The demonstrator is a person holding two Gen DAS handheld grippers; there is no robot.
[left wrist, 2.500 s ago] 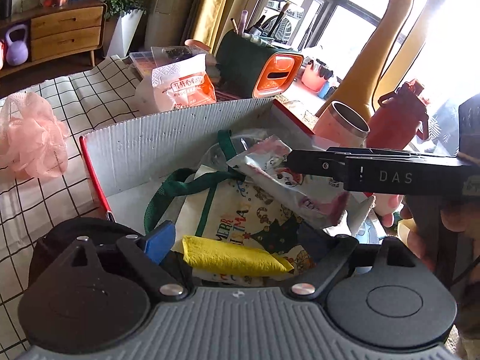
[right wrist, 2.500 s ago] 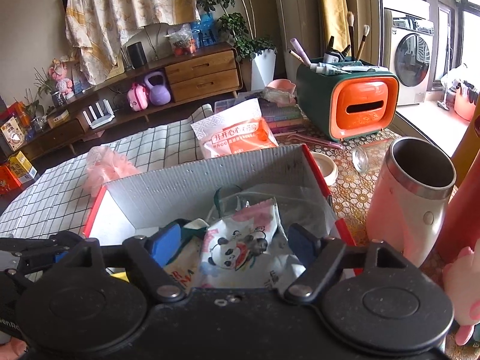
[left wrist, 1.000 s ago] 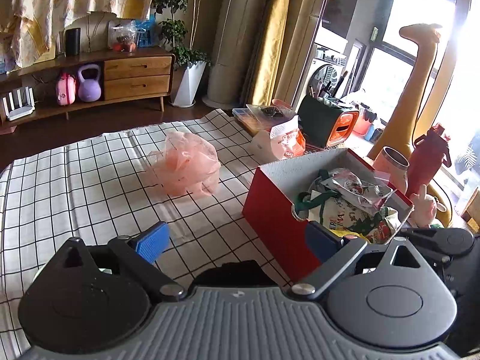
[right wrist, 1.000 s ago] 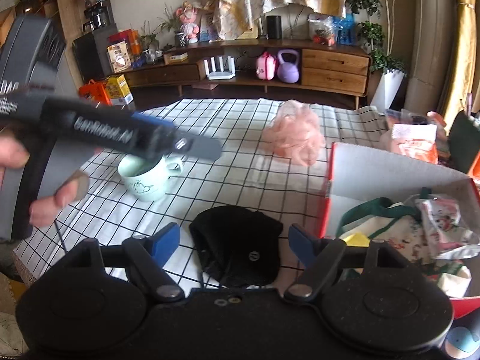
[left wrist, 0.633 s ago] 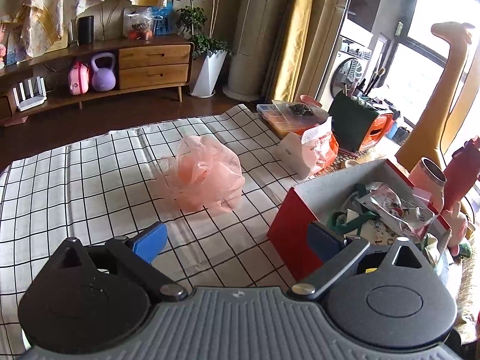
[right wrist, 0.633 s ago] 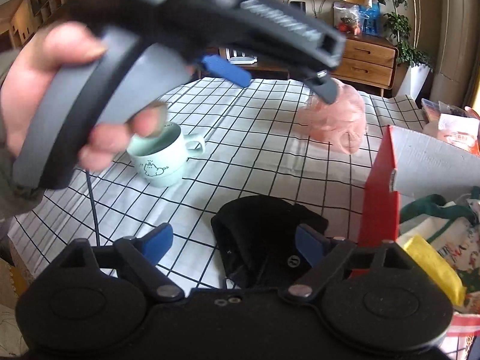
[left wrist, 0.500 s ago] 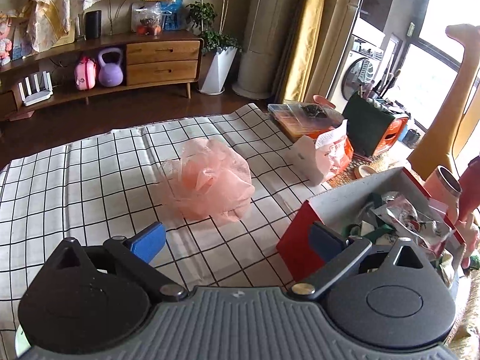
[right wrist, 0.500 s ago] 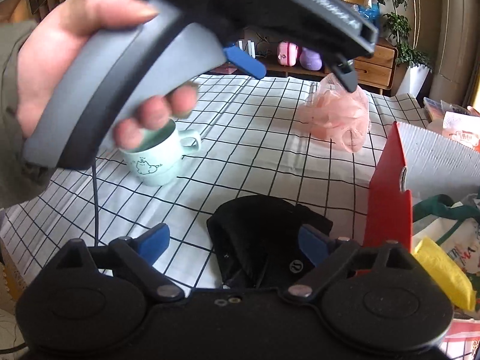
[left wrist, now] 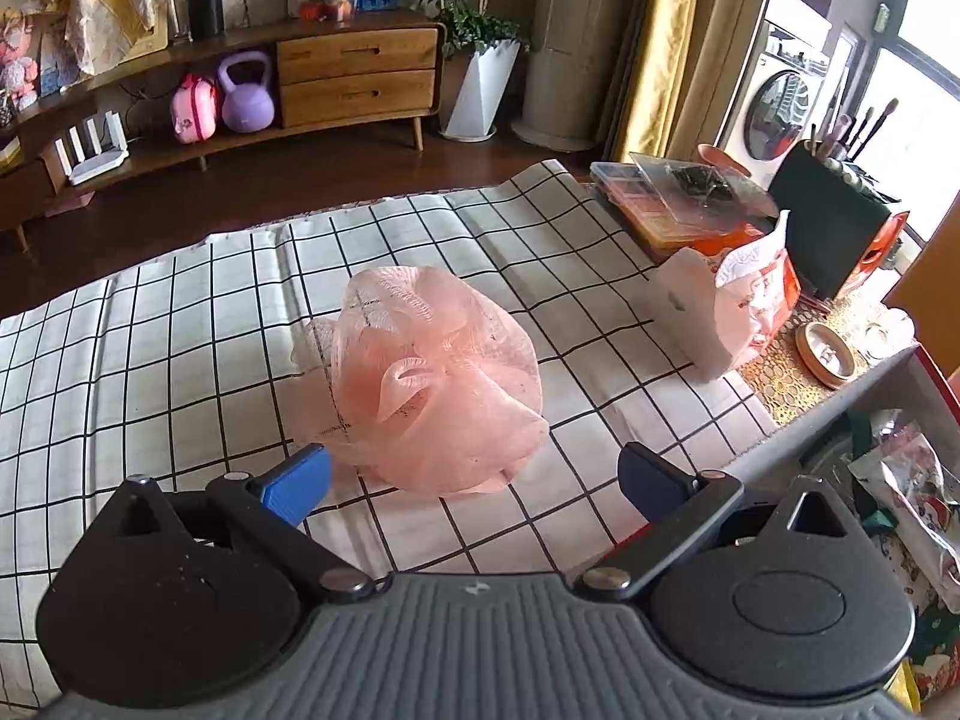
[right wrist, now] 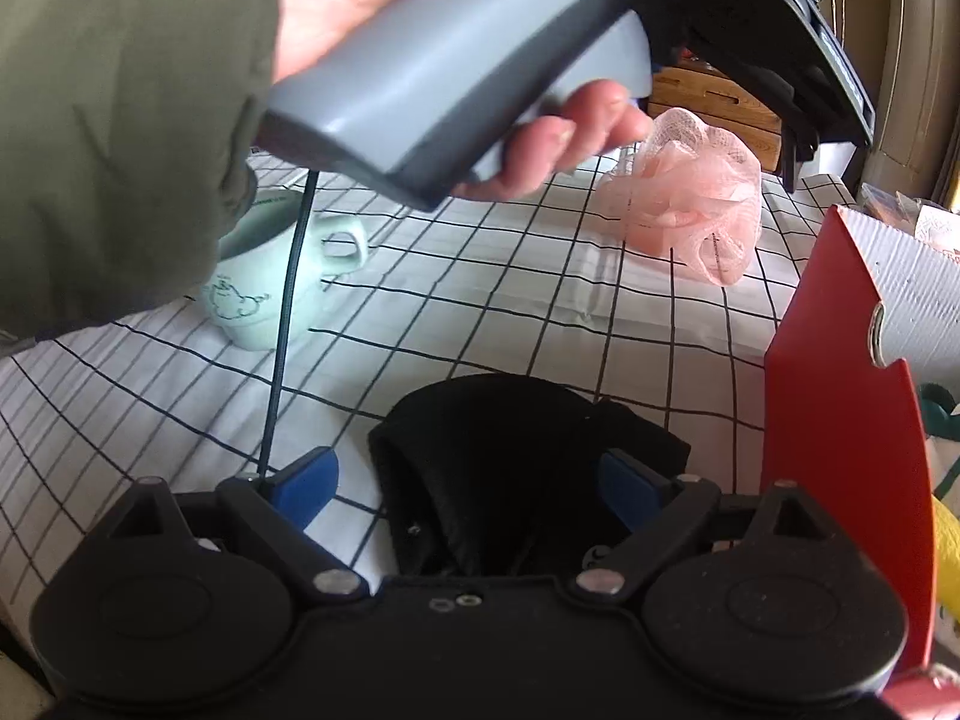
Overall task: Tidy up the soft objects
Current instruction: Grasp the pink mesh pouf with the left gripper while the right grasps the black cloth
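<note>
Pink mesh bath pouf (left wrist: 429,387) lies on the checked tablecloth (left wrist: 150,348), straight ahead of the left gripper (left wrist: 474,474), centred in the gap between its blue pads (left wrist: 297,483). Pads spread wide, nothing between them; the pouf sits just beyond the tips, not yet straddled. Roughly round, slightly wider than tall, so no long axis to line up with; a loop of mesh faces the camera.

Black soft item (right wrist: 510,456), a cap or pouch (cannot tell which), lies nearer the red box (right wrist: 840,396) than the pouf does, just beside its red end wall. The right gripper (right wrist: 474,489) is over it, fingers parted and empty, the black item between and slightly ahead of them.

Judgement: left takes the pouf, being nearer and lined up; the move is a short push forward and down, then a squeeze. Mesh will compress a lot, so a deep bite is wanted.

Red box stands to the right of the pouf, close by, already holding a printed tote and packets (left wrist: 912,480). Pale green mug (right wrist: 258,294) stands left of the pouf, well apart, partly behind the left hand (right wrist: 540,138).

Beyond the pouf: an orange-and-white bag (left wrist: 738,312), a clear organiser tray (left wrist: 678,204), a wooden sideboard (left wrist: 354,78) with a purple kettlebell (left wrist: 246,96), yellow curtains.
</note>
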